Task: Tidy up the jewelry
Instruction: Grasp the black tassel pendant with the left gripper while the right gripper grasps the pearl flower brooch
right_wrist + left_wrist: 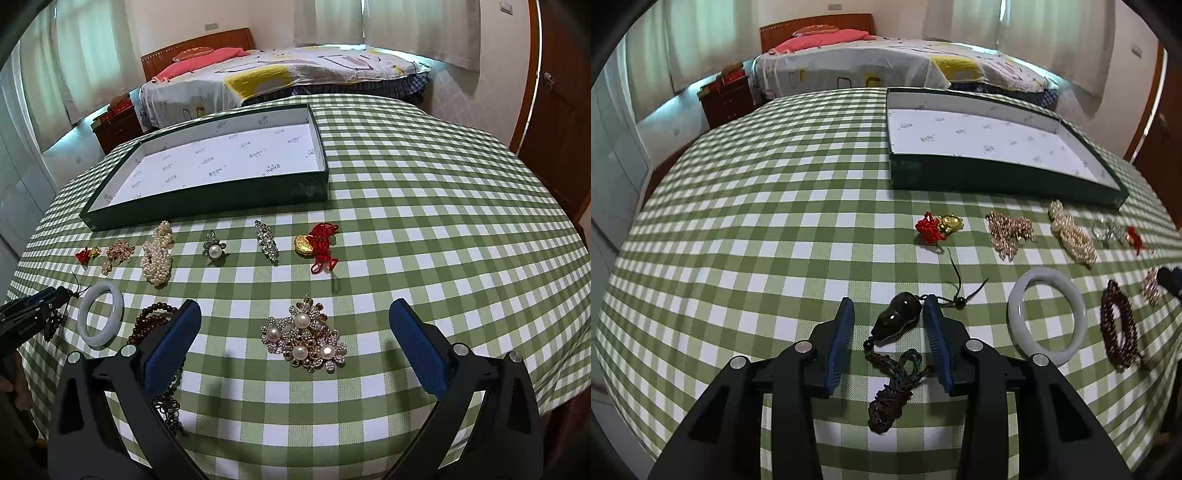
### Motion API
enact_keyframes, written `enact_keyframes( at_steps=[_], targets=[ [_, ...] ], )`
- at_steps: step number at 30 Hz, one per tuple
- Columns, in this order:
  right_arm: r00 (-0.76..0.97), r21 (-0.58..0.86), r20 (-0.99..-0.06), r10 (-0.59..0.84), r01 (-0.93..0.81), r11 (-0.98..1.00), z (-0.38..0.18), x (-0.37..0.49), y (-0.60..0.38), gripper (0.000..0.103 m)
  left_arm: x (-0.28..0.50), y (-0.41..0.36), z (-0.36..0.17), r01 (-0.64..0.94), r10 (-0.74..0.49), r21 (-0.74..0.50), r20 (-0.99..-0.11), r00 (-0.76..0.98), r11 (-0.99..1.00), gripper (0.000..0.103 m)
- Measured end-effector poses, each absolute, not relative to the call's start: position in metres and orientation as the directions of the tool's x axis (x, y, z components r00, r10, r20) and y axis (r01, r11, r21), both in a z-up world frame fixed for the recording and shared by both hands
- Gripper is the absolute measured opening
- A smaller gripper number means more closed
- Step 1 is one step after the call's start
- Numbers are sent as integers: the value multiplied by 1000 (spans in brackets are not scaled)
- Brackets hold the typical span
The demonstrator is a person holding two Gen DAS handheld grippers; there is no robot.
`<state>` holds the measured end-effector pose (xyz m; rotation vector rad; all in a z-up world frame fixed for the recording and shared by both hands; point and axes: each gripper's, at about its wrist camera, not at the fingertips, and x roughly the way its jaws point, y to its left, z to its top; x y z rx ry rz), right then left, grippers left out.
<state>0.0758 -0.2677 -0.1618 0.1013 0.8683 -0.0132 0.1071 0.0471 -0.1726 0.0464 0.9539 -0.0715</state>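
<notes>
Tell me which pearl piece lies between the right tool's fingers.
The pearl flower brooch cluster, gold with four large pearls. The pearl strand and single-pearl ring lie farther off, near the tray.

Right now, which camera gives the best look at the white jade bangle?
The left wrist view: the white jade bangle lies large and whole beside the left gripper. In the right wrist view the same bangle is small, at the far left edge.
</notes>
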Motion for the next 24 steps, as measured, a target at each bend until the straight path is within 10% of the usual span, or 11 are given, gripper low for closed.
enact_keyframes(
  at_steps=[24],
  targets=[
    [633, 46, -774, -10, 72, 996, -169, 78, -275, 99, 101, 41, -170, 89, -24, 35, -807, 590, 995, 22]
  ],
)
